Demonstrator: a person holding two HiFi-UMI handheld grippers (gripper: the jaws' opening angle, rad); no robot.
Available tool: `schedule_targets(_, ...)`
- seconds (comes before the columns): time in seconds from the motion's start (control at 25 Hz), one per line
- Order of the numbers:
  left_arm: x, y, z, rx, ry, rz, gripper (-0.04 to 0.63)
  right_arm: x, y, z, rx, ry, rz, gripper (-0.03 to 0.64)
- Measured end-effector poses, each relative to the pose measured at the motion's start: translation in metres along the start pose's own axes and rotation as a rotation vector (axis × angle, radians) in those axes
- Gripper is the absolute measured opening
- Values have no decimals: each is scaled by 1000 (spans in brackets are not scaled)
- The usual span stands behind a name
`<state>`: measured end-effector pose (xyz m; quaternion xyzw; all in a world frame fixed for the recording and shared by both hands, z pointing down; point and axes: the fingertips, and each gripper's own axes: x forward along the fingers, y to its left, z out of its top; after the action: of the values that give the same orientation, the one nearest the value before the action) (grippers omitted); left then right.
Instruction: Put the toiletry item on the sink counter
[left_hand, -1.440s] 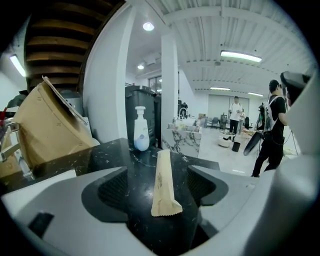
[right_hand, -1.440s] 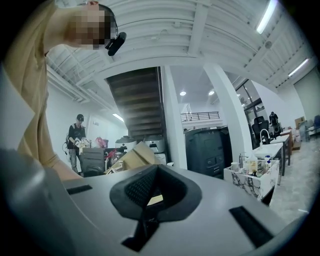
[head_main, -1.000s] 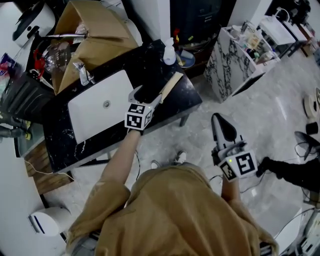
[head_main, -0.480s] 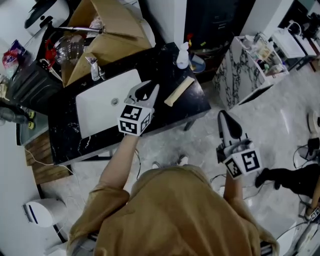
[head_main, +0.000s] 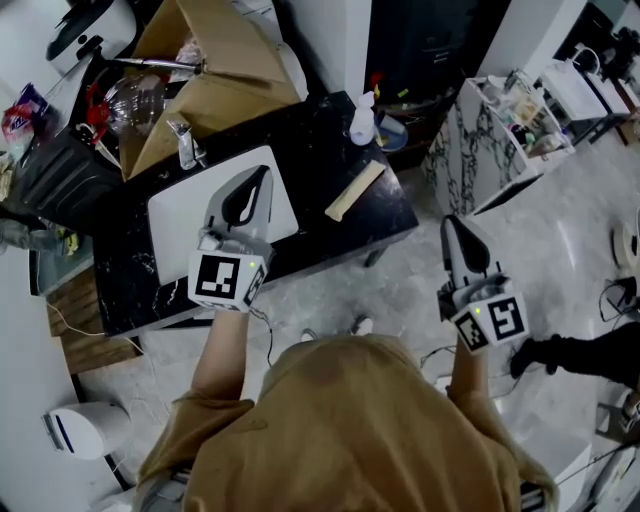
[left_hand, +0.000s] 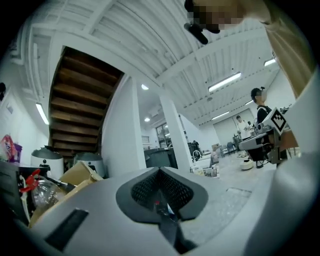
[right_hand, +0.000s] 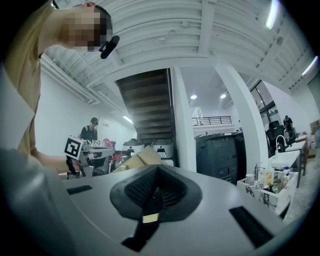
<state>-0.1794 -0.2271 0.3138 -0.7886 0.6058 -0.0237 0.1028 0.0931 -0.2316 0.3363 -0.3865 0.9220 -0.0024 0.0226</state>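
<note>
The toiletry item, a long pale tan box (head_main: 355, 190), lies flat on the black marble sink counter (head_main: 310, 140), right of the white basin (head_main: 185, 215). No gripper touches it. My left gripper (head_main: 255, 180) hangs over the basin, well left of the box, its jaws shut with nothing between them; in the left gripper view (left_hand: 160, 172) they meet and point up at the room. My right gripper (head_main: 455, 232) is off the counter, over the floor to the right, shut and empty, as the right gripper view (right_hand: 157, 169) also shows.
A chrome faucet (head_main: 183, 143) stands behind the basin. A white spray bottle (head_main: 362, 118) and a blue bowl (head_main: 388, 130) sit at the counter's far right corner. An open cardboard box (head_main: 205, 70) is behind the counter, and a marble-patterned cart (head_main: 495, 135) stands right of it.
My left gripper drew back leftward from the tan box to over the basin, and its jaws went from open to shut. The box stays on the counter. The right gripper barely moved.
</note>
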Motion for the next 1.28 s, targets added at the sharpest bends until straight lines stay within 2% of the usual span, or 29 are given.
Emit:
schedule_targets(0.44, -62, 37, 34, -4, -71, 138, 5, -4, -18, 12, -22, -6, -40, 3)
schedule_targets(0.72, -83, 33, 39, -31, -94, 165, 5, -5, -17, 15, -23, -2, -37, 3)
schedule_targets(1.04, -98, 16, 14, -101, -46, 169, 5, -10, -11, 14, -37, 5, -20, 3)
schedule_targets(1.28, -102, 17, 20, -96, -65, 183, 5, -16, -4, 14, -34, 6, -15, 3)
